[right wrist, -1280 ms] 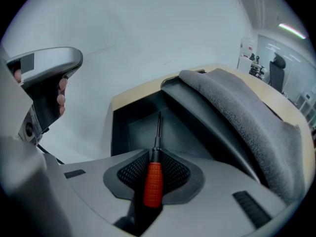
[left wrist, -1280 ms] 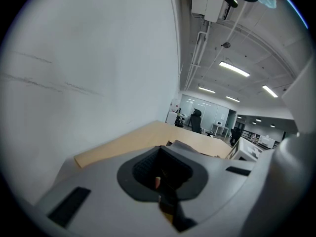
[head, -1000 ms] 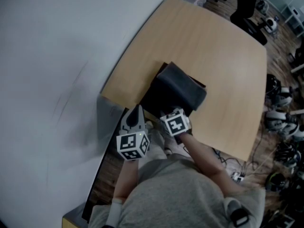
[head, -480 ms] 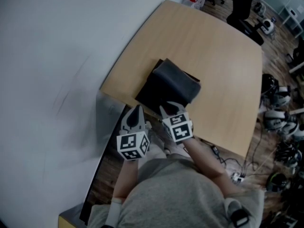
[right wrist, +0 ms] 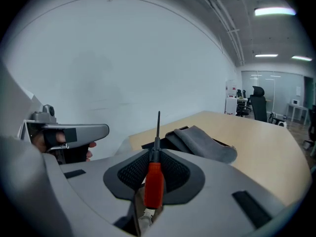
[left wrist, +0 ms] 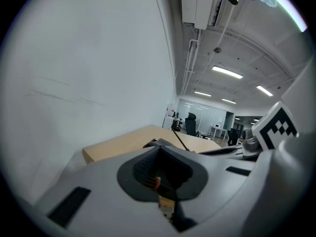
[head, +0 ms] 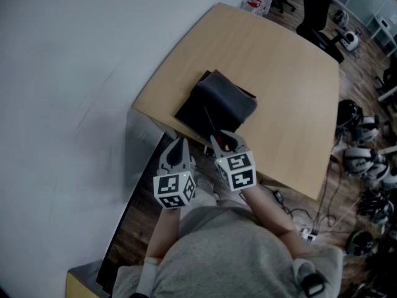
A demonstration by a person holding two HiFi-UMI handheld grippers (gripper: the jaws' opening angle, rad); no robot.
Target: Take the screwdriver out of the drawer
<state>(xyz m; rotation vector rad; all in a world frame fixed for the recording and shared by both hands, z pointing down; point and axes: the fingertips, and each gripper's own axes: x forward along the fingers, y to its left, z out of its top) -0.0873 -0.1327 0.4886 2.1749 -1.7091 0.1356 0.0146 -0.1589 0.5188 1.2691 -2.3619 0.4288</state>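
Right gripper (right wrist: 156, 158), screwdriver (right wrist: 154, 184) upright between its pads

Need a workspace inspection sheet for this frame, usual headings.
Surface: wooden table, one bundle on it.
Job's things: red-handled screwdriver in the right tool, shaft pointing past the tips.
Clutter: grey cloth draped over a dark box.
Tools: right tool shut on the screwdriver; left tool shut, empty.
Cables: loose cables on the floor beside the table.
Surroundings: white wall; gear on floor.
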